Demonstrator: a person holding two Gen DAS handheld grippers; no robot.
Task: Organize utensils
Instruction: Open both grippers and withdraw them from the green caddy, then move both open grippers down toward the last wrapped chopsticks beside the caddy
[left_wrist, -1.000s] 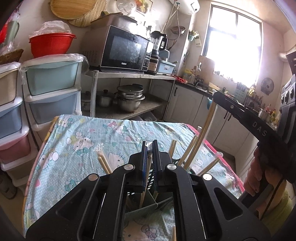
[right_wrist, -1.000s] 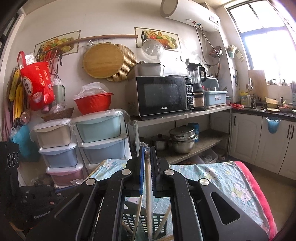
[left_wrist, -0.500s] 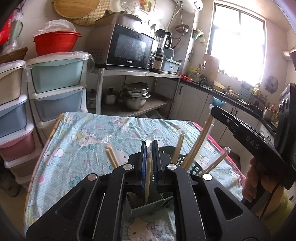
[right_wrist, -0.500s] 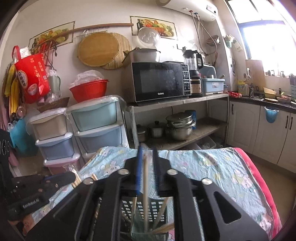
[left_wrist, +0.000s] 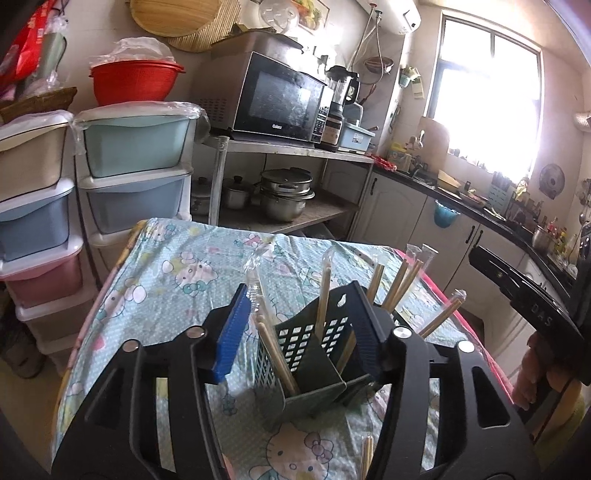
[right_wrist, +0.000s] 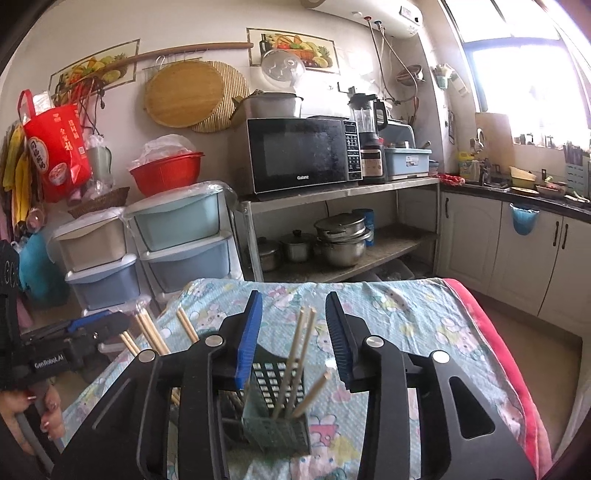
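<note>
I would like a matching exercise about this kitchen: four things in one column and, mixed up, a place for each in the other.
Things:
1. microwave
2. red basin
3. stacked steel pots
4. wrapped chopsticks

Places:
A. standing in the green holder on the table
B. on top of the plastic drawers
C. on the top of the metal shelf
D. on the lower board of the metal shelf

Pairs: 1-C, 2-B, 3-D, 4-A

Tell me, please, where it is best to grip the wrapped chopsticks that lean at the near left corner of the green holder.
Probably the upper shaft of the wrapped chopsticks, above the holder rim, coming from above: only that part stands free, leaning left. The left claw is opening around them.
</note>
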